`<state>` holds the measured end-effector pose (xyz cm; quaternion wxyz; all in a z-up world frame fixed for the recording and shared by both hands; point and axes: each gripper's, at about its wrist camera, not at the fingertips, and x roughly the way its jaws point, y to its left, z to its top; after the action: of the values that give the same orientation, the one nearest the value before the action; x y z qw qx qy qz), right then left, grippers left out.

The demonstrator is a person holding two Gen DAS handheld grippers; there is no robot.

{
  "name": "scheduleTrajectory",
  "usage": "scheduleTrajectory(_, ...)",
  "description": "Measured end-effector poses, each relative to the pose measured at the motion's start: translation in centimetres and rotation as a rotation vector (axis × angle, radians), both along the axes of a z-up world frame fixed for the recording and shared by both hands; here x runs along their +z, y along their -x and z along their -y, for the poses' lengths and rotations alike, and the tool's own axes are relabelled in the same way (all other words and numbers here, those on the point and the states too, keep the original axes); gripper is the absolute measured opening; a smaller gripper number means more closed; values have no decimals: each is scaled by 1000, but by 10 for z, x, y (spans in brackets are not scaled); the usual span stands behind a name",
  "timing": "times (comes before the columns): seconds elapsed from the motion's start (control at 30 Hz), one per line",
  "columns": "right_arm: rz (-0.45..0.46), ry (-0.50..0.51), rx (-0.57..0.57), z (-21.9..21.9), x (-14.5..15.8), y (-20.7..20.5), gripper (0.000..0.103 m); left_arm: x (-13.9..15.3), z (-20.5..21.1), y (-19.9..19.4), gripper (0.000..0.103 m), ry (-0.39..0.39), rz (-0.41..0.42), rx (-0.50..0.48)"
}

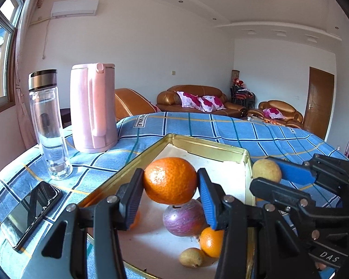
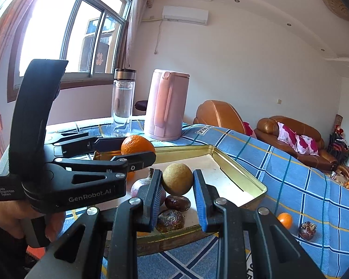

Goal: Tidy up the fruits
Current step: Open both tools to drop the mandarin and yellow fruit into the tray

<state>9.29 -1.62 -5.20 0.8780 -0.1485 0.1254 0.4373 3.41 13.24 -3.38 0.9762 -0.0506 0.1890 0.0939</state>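
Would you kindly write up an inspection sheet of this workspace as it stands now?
Surface: blue checked tablecloth.
Job's things: gold rectangular metal tray holding a purple round fruit, a small orange and dark wrinkled fruits; another tiny orange lies on the cloth.
Clutter: clear glass bottle, pink plastic kettle, black phone.
Grippers: left claw grips a large orange mandarin; right claw grips a tan round fruit.
Cables: nothing seen.
Surroundings: brown leather sofas, window.
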Motion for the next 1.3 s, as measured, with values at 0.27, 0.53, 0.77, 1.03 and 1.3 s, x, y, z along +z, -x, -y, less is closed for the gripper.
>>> scheduleTrajectory(0.27, -15, 18, 22, -14, -4, 0, 29, -6, -23, 2, 48, 16, -28, 46)
scheduleTrajectory(0.53, -45, 65, 58, -36, -13, 0, 29, -12, -45, -2, 48, 82, -82, 49)
scheduleTrajectory(0.77, -57, 135, 91, -54, -22, 7, 29, -15, -47, -5, 48, 83, -121, 44)
scheduleTrajectory(1.03, -93, 186, 99, -61, -28, 4, 29, -19, -45, -5, 50, 56, -142, 39)
scheduleTrajectory(1.3, -106, 191, 105, -59, -29, 3, 32, -13, -41, 3, 79, 42, -102, 73)
